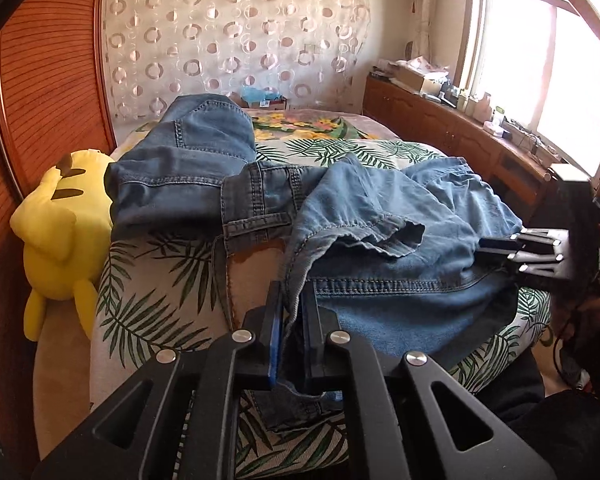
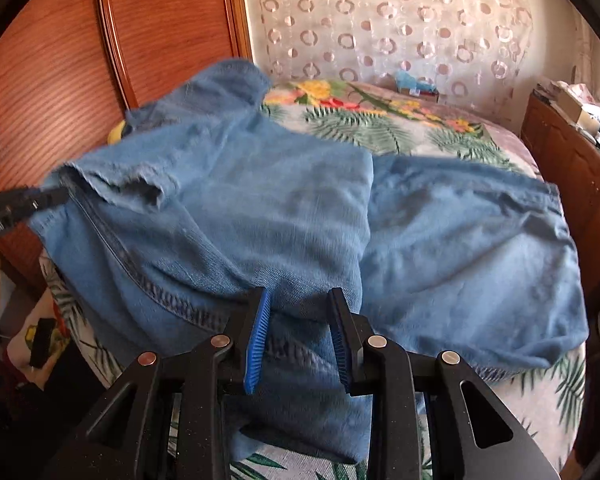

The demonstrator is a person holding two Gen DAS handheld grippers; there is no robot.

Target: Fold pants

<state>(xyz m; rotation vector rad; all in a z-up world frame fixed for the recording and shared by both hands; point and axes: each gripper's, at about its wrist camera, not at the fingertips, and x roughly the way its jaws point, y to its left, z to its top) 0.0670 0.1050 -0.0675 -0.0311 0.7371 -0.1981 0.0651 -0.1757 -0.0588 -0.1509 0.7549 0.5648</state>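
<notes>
Blue denim pants [image 1: 340,216] lie crumpled across a bed [image 1: 148,280] with a leaf-print cover, the waistband and belt loops toward the middle of the bed and a leg end bunched nearer the headboard [image 1: 48,92]. The left claw [image 1: 290,312] is closed on a thin fold of the pants at their near edge, the denim pinched between its two blue-padded fingers [image 1: 274,332] with a scrap of cloth trailing beneath them. The right claw [image 2: 298,340] stands at the near edge of the pants as well, toward the window side; a thick bunch of denim sits between its blue pads [image 2: 256,344], which press on the cloth from both sides, so it grips the pants with the jaws partly apart. In the left wrist view the right claw [image 1: 496,246] reaches in over the pants from the window side; in the right wrist view, which is blurred, the left claw [image 2: 50,198] meets the seamed edge of the pants on the headboard side. A yellow plush toy [image 1: 60,240] lies beside the pants, between the bed and the headboard. A patterned curtain [image 1: 236,40] hangs beyond the far end of the bed, and a wooden cabinet [image 1: 440,124] runs along its window side.
</notes>
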